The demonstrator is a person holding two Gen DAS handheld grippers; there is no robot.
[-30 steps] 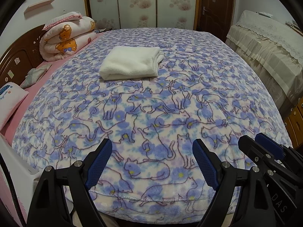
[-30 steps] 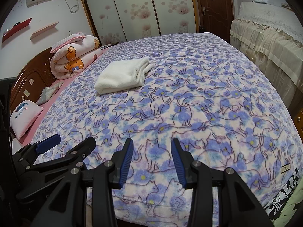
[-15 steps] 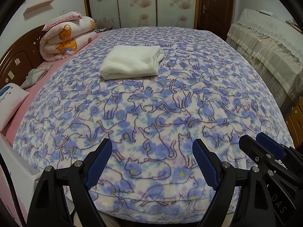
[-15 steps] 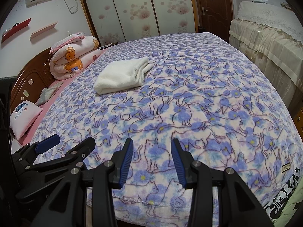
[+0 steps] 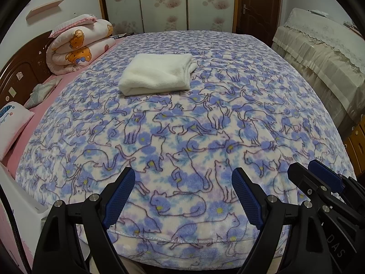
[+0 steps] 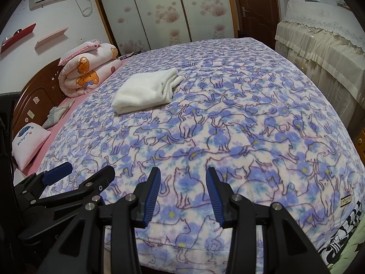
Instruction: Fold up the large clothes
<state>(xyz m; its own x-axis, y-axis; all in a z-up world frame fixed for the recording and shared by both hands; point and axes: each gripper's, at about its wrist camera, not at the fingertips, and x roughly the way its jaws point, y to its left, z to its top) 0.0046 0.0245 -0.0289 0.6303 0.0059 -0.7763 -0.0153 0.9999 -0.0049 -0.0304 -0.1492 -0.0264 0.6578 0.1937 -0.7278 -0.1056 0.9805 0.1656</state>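
A white fleece garment (image 5: 157, 74) lies folded into a flat rectangle on the far middle of the bed; it also shows in the right wrist view (image 6: 147, 90). My left gripper (image 5: 182, 182) is open and empty, held above the near edge of the bed, well short of the garment. My right gripper (image 6: 182, 178) is open and empty beside it, also at the near edge. The right gripper shows at the right of the left wrist view (image 5: 319, 182), and the left gripper at the left of the right wrist view (image 6: 68, 178).
The bed is covered by a purple cat-print blanket (image 5: 205, 125). A rolled bear-print quilt (image 5: 77, 45) and a small pillow (image 5: 11, 123) lie by the wooden headboard at the left. A cloth-covered cabinet (image 5: 319, 52) stands to the right. Wardrobe doors (image 5: 164, 2) stand behind.
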